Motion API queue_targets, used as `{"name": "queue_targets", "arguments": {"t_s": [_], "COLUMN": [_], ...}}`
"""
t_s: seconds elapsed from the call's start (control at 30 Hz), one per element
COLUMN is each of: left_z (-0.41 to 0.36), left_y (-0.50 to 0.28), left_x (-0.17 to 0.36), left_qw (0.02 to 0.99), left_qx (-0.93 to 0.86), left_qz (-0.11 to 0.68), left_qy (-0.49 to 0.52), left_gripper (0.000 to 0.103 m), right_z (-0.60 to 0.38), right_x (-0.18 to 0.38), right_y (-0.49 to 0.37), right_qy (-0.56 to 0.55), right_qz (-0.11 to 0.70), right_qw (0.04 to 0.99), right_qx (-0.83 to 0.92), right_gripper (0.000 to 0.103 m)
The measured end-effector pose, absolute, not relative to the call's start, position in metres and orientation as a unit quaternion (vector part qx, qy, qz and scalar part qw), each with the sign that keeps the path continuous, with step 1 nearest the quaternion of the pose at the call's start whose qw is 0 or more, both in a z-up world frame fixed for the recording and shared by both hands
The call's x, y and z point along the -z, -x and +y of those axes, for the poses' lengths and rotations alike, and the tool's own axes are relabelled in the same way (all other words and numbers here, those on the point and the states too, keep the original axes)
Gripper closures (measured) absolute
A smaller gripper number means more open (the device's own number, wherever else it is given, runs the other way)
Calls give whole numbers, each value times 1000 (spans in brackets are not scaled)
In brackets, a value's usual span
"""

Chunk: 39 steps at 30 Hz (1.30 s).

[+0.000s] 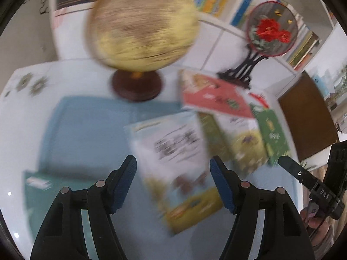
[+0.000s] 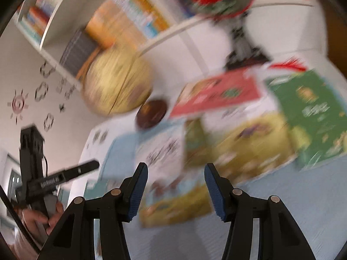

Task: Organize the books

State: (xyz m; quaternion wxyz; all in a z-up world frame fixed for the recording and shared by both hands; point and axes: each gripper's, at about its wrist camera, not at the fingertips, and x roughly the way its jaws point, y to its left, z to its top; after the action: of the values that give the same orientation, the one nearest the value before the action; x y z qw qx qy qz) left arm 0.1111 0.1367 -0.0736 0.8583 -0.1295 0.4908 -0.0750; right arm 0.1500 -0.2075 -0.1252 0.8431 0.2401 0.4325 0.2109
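Several picture books lie fanned on a light blue mat (image 1: 86,130): a white and blue one (image 1: 173,158) nearest, then a yellow one (image 1: 245,143), a red one (image 1: 214,95) and a green one (image 1: 273,134). My left gripper (image 1: 175,182) hangs open above the white book, with nothing between its blue pads. In the right wrist view the same white book (image 2: 167,151), red book (image 2: 221,93) and green book (image 2: 310,117) show, blurred. My right gripper (image 2: 175,177) is open above the white book's lower part and holds nothing.
A yellow globe (image 1: 141,26) on a dark round base stands behind the mat. A round fan ornament (image 1: 271,28) with red flowers sits on a black stand. White shelves (image 2: 134,15) full of books line the back. A teal book (image 1: 43,195) lies at the near left.
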Motion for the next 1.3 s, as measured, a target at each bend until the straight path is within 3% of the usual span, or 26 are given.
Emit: {"name": "queue_targets", "arguments": {"t_s": [0.27, 0.63, 0.93, 1.3], "left_z": [80, 72, 68, 55], "left_y": [-188, -246, -258, -280], "left_x": [133, 169, 161, 194], "left_qw": [859, 870, 893, 876], "left_qx": [70, 23, -62, -37], "left_qz": [467, 448, 424, 457], "left_qy": [199, 204, 135, 149], "left_gripper": [35, 40, 36, 36], "right_z": [-277, -300, -286, -283], "right_x": [165, 228, 232, 238], "right_y": [-211, -286, -301, -314], "right_qy": [-249, -302, -298, -299], "right_qz": [387, 421, 430, 441], "right_qw": [861, 825, 816, 815], "right_qx": [-218, -225, -245, -227], "right_gripper": [50, 50, 50, 48]}}
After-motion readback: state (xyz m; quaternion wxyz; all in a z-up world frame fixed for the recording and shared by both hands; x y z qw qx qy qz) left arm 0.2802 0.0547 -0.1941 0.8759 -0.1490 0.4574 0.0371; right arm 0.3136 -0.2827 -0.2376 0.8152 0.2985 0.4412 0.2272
